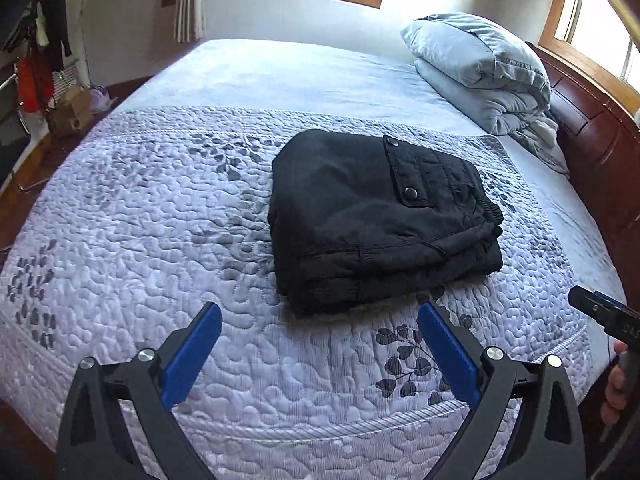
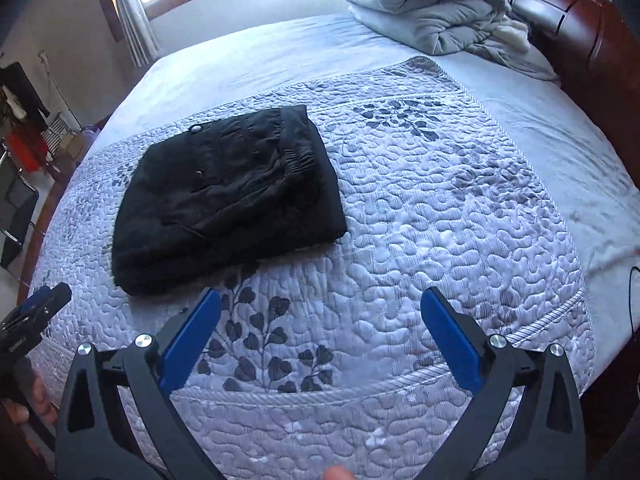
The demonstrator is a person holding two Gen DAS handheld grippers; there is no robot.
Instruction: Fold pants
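Note:
The black pants (image 1: 380,216) lie folded into a compact rectangle on the quilted bedspread (image 1: 160,240), snap pocket and elastic waistband on top. They also show in the right wrist view (image 2: 228,196), at the left. My left gripper (image 1: 320,312) is open and empty, hovering just short of the bundle's near edge. My right gripper (image 2: 320,300) is open and empty, held above the quilt (image 2: 440,220) to the right of the pants and back from them. Each gripper shows at the edge of the other's view: the right one (image 1: 600,312), the left one (image 2: 36,308).
A folded light blue comforter (image 1: 480,76) lies at the head of the bed by the dark wooden headboard (image 1: 600,128). Windows are behind. Clothes and boxes (image 1: 68,112) stand on the floor beyond the left bed edge.

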